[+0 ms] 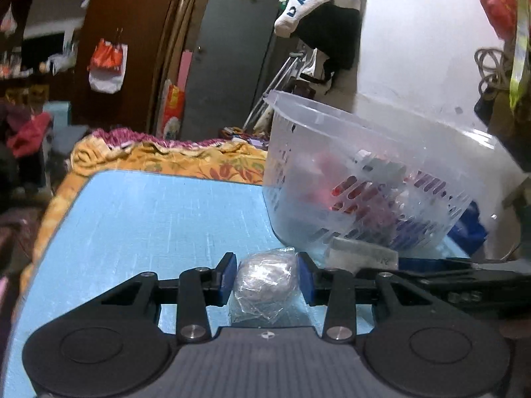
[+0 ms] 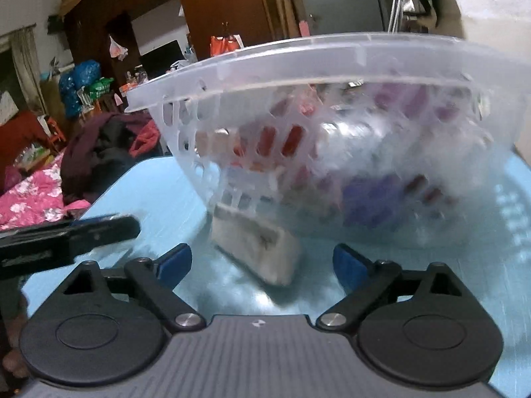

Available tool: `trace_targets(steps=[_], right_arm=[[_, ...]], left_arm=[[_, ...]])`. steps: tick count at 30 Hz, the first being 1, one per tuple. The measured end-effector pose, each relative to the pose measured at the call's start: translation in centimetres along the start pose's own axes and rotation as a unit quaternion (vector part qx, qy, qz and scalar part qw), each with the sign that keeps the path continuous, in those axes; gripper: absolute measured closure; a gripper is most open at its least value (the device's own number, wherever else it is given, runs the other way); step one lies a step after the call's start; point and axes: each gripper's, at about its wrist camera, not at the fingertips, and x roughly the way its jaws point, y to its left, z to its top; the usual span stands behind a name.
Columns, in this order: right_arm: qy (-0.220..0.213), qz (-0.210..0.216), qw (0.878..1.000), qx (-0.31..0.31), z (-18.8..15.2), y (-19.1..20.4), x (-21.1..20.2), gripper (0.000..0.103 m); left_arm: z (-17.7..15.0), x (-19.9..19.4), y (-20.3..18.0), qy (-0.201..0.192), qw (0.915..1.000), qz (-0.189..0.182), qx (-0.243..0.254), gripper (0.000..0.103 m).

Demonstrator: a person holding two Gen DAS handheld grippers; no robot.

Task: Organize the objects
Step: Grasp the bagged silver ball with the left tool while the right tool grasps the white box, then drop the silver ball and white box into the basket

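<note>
My left gripper (image 1: 267, 282) gripped a small round bundle wrapped in clear plastic (image 1: 265, 285), its blue pads (image 1: 228, 280) pressed against both sides, low over the light blue table (image 1: 149, 219). From that camera, the translucent slotted basket (image 1: 365, 172) stood at about two o'clock, already holding red, purple and white items too blurred to name. A flat whitish packet (image 1: 363, 253) lay on the table touching the basket's base.

My right gripper (image 2: 262, 260) was wide open and empty, aimed at that same whitish packet (image 2: 255, 248) at twelve o'clock, just below the basket (image 2: 315, 126). The left gripper's black arm showed at nine o'clock.

I judged the step as gathering loose things into the basket. Next, the left would need to lift the bundle above the rim and release; the right would need to advance and close on the packet.
</note>
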Motion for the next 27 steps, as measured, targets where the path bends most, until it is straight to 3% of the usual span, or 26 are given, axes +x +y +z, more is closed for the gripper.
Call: trace_targets(steps=[2,3,4,7,16,23,27], right_arm=[[0.004,-0.007,1.0,-0.016,0.1,0.5,0.3,0.025],[0.004,-0.013,1.0,-0.025,0.0,0.8,0.2,0.044],[0.003,-0.019,0.999,-0.034,-0.2,1.0,-0.1,0.051],[-0.001,-0.008,0.999,-0.049,-1.1,0.9,-1.5,0.057],[-0.064,-0.003,0.997,-0.04,-2.8,-1.2,-6.3,0.059],[-0.096,0.022,0.995,-0.016,-4.0,-2.7,-7.7,0.06],[-0.149,0.026,0.988,-0.019,-4.7,-2.4,-9.9,0.06]], left_arm=[[0.0,0.3,-0.4,0.004,1.0,-0.004,0.006,0.059],[-0.1,0.3,-0.5,0.005,0.9999,-0.008,0.009,0.059],[-0.3,0.3,-0.7,0.004,0.9999,-0.01,0.009,0.059],[-0.2,0.5,-0.4,0.001,0.9999,-0.016,-0.003,0.059],[-0.4,-0.4,-1.6,-0.03,0.9981,-0.047,0.027,0.059],[-0.3,0.0,-1.1,-0.021,0.9988,-0.044,0.011,0.059],[-0.4,-0.2,-0.4,-0.026,0.9985,-0.048,-0.008,0.059]])
